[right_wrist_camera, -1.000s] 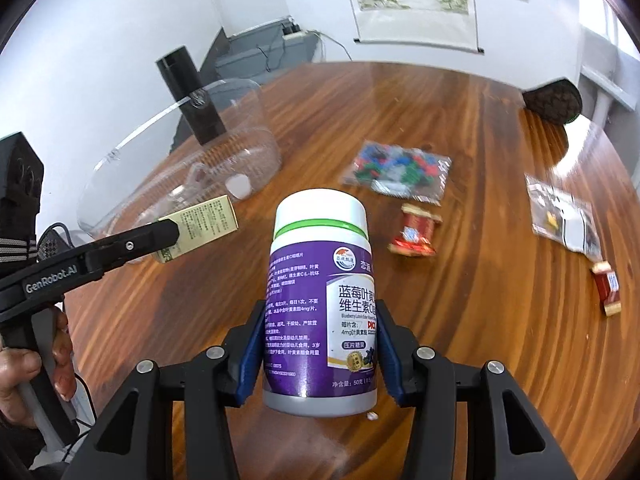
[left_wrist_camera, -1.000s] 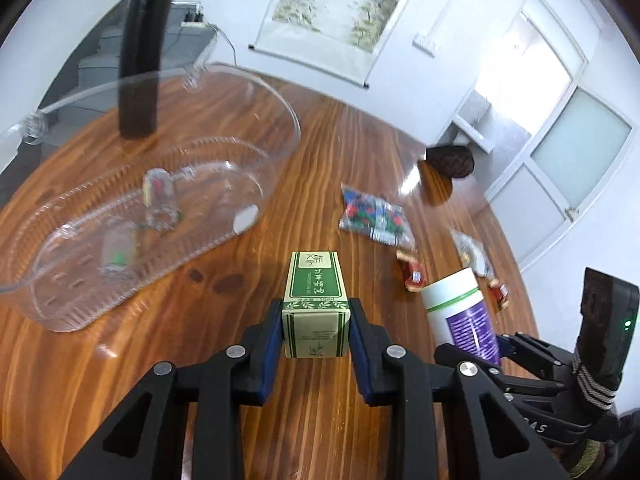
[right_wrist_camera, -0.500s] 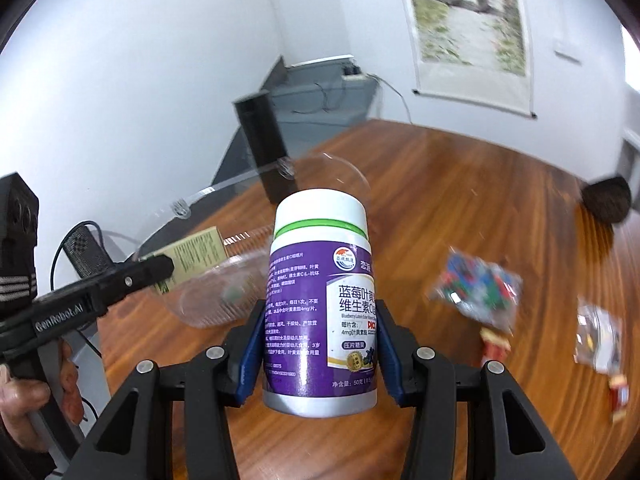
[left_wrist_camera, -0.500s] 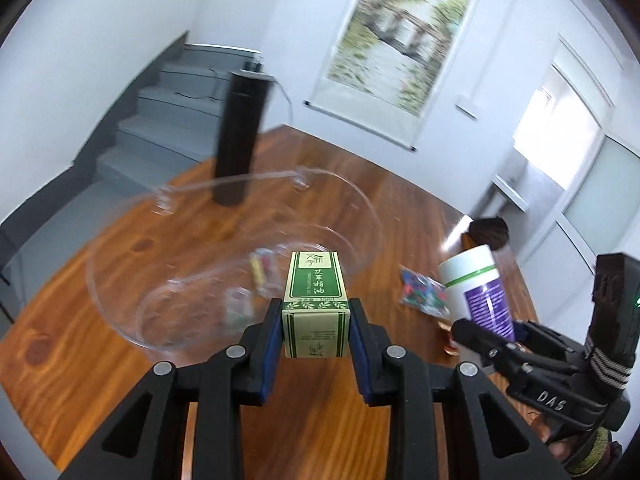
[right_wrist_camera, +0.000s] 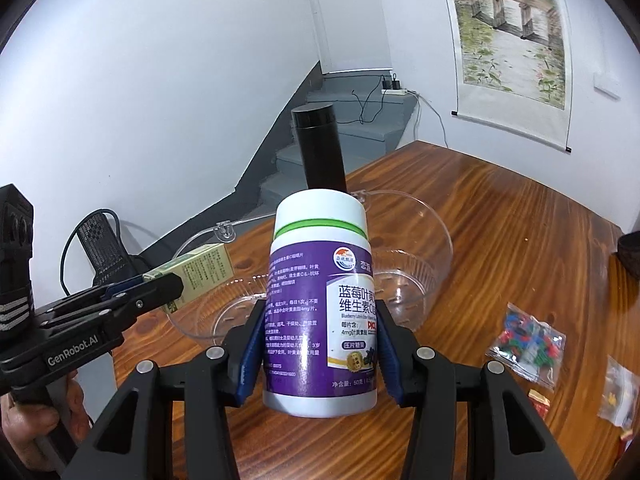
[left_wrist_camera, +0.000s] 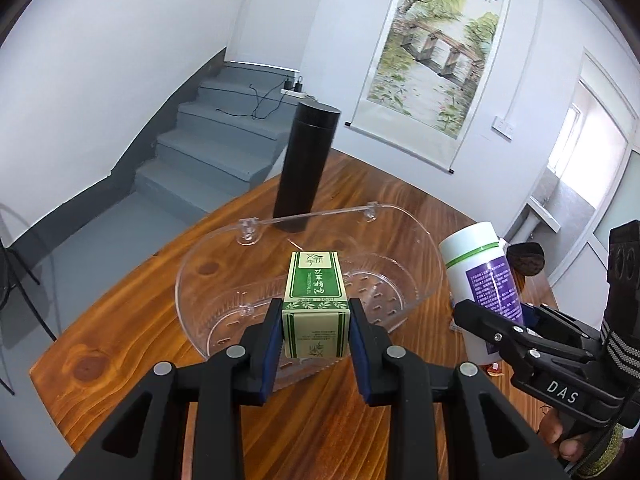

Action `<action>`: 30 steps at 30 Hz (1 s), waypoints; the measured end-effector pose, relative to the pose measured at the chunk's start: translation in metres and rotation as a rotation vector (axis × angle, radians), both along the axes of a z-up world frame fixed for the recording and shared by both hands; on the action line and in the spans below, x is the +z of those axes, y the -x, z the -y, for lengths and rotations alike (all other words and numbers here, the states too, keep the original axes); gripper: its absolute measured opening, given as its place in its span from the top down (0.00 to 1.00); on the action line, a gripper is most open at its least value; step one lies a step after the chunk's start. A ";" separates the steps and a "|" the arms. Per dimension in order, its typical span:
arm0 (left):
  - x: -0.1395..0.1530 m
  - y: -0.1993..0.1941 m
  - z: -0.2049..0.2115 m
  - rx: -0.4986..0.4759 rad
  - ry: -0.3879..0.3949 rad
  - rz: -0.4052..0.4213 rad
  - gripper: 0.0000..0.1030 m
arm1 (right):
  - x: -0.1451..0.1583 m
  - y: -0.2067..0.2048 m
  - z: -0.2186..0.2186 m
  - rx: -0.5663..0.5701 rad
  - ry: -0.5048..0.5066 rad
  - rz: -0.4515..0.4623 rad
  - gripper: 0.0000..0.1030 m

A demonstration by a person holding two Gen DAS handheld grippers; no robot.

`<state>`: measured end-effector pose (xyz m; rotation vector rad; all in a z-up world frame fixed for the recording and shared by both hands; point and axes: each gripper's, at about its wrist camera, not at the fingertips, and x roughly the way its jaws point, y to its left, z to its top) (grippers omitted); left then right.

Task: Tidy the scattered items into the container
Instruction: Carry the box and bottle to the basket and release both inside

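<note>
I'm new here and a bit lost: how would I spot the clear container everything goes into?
Find the round wooden table. Near its stair-side edge, just in front of the tall black flask, sits the clear container. It is the only see-through tub, with slots in its floor.

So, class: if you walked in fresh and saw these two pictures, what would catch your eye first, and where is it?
Front and centre, the right gripper clamps a white bottle with a purple label, held upright. To its left, the left gripper pinches a small green box over the near edge of the clear plastic basket. Behind the basket, a tall black flask stands on the wooden table.
</note>
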<state>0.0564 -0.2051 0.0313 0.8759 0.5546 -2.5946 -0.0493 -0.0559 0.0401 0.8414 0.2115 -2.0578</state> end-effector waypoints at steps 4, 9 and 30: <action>-0.004 0.003 0.006 0.013 0.004 0.015 0.70 | 0.001 0.005 0.014 0.006 -0.015 -0.006 0.51; -0.012 0.005 0.015 0.035 -0.005 0.039 0.70 | -0.002 0.016 0.035 0.007 -0.039 0.000 0.51; -0.024 0.012 0.026 0.069 -0.006 0.072 0.71 | -0.041 0.051 0.076 -0.005 -0.096 0.110 0.51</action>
